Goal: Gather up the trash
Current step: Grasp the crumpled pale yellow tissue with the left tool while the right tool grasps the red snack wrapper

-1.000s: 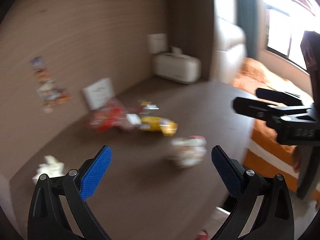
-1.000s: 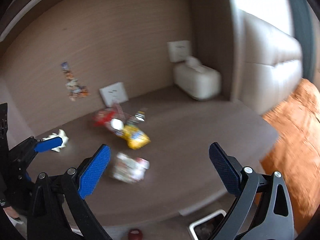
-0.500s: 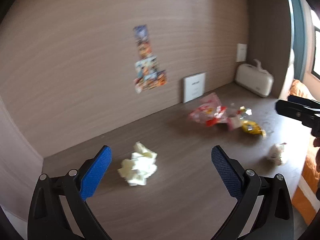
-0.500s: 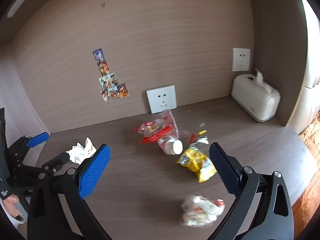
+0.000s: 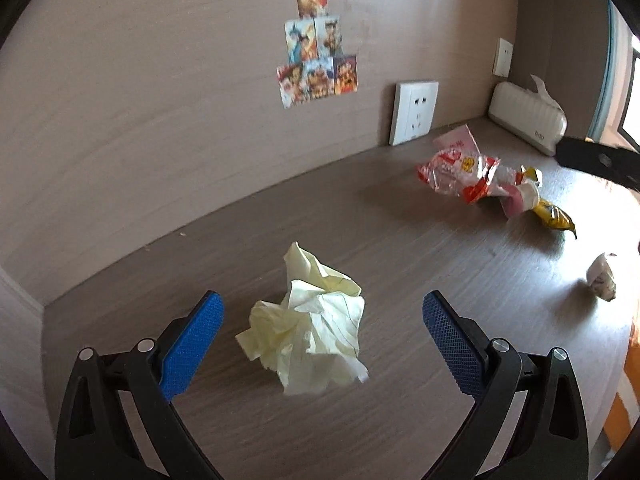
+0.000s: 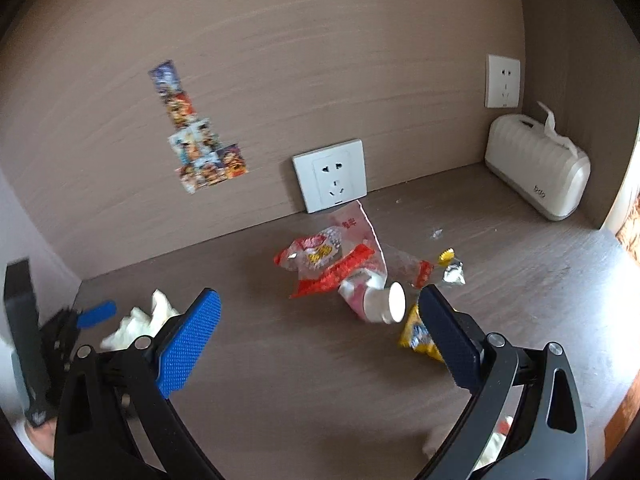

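Note:
A crumpled pale yellow paper (image 5: 310, 322) lies on the brown desk, between the fingers of my open left gripper (image 5: 322, 334), which does not touch it. The paper also shows in the right wrist view (image 6: 138, 320). A red and clear snack wrapper (image 5: 460, 170) (image 6: 324, 264), a small white and pink bottle (image 6: 378, 300), a yellow snack bag (image 5: 554, 214) (image 6: 420, 338) and a small white crumpled wrapper (image 5: 602, 276) lie further right. My right gripper (image 6: 318, 334) is open and empty above the desk, just short of the bottle.
A white tissue box (image 5: 526, 116) (image 6: 536, 166) stands in the back right corner. White wall sockets (image 6: 330, 176) and stickers (image 5: 316, 62) are on the back wall. An orange bed cover (image 6: 630, 224) lies past the desk's right edge.
Both grippers have swung left and come closer to the desk. The left one now frames the crumpled paper; the right one has neared the bottle and wrappers.

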The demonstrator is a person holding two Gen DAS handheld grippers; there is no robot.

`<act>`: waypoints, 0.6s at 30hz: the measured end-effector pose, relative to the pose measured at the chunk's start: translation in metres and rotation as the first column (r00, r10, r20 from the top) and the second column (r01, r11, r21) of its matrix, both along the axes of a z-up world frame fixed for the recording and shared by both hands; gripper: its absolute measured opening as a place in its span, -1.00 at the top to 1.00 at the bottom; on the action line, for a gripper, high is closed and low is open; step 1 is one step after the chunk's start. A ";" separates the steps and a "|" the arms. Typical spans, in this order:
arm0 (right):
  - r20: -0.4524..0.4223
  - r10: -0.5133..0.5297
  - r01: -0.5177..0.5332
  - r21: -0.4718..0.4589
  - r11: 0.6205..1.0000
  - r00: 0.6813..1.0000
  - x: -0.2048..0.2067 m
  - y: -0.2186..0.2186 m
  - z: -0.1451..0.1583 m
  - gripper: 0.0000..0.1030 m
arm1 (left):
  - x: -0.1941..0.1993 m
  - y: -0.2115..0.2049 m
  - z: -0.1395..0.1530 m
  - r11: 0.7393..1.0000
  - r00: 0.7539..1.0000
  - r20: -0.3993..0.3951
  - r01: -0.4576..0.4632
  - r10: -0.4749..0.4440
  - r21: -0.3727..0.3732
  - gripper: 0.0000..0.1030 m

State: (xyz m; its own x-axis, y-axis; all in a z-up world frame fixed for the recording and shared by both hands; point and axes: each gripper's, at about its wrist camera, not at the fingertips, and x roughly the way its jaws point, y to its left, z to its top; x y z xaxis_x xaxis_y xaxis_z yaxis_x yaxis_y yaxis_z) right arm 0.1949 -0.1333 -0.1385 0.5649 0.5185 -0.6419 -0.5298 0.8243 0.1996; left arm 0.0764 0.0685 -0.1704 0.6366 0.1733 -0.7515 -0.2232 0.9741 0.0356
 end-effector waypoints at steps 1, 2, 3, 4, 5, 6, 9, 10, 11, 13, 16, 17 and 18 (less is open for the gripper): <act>-0.005 -0.006 0.006 0.003 1.000 1.000 0.005 0.003 -0.002 -0.91 | 0.003 0.001 -0.003 1.000 1.000 -0.005 0.010 -0.010 -0.009 -0.90; -0.010 -0.013 0.013 0.004 1.000 1.000 0.011 0.007 -0.004 -0.91 | 0.006 0.002 -0.005 1.000 1.000 -0.011 0.018 -0.018 -0.012 -0.90; -0.017 -0.016 0.016 -0.002 1.000 1.000 0.017 0.012 -0.007 -0.91 | 0.008 0.002 -0.007 1.000 1.000 -0.015 0.026 -0.026 -0.014 -0.90; -0.021 -0.018 0.018 -0.006 1.000 1.000 0.021 0.015 -0.009 -0.91 | 0.012 0.002 -0.009 0.999 0.999 -0.019 0.039 -0.039 -0.018 -0.90; -0.024 -0.022 0.022 -0.012 1.000 0.999 0.027 0.020 -0.011 -0.91 | 0.015 0.002 -0.010 0.999 0.999 -0.022 0.046 -0.047 -0.020 -0.90; -0.025 -0.025 0.024 -0.026 0.999 0.999 0.033 0.025 -0.014 -0.91 | 0.019 0.002 -0.012 0.998 0.998 -0.029 0.052 -0.052 -0.020 -0.90; -0.032 -0.024 0.022 -0.063 0.998 0.999 0.050 0.039 -0.023 -0.91 | 0.031 0.005 -0.016 0.996 0.996 -0.041 0.071 -0.073 -0.048 -0.90; -0.039 -0.025 0.022 -0.080 0.997 0.999 0.055 0.042 -0.026 -0.91 | 0.036 0.006 -0.017 0.995 0.996 -0.044 0.078 -0.081 -0.064 -0.90; -0.049 -0.019 0.015 -0.091 0.996 0.999 0.061 0.047 -0.030 -0.91 | 0.039 0.007 -0.018 0.994 0.995 -0.047 0.083 -0.087 -0.074 -0.90; -0.060 -0.027 0.020 -0.116 0.993 0.998 0.071 0.053 -0.037 -0.91 | 0.047 0.008 -0.022 0.992 0.994 -0.051 0.091 -0.096 -0.083 -0.89; -0.088 -0.030 0.017 -0.144 0.990 0.996 0.082 0.058 -0.047 -0.91 | 0.056 0.007 -0.028 0.991 0.992 -0.073 0.100 -0.106 -0.090 -0.79; -0.097 -0.030 0.015 -0.156 0.988 0.995 0.086 0.060 -0.051 -0.88 | 0.059 0.007 -0.031 0.990 0.990 -0.085 0.101 -0.109 -0.097 -0.72; -0.103 -0.028 0.011 -0.166 0.986 0.994 0.087 0.061 -0.054 -0.80 | 0.060 0.006 -0.034 0.990 0.989 -0.097 0.103 -0.112 -0.099 -0.57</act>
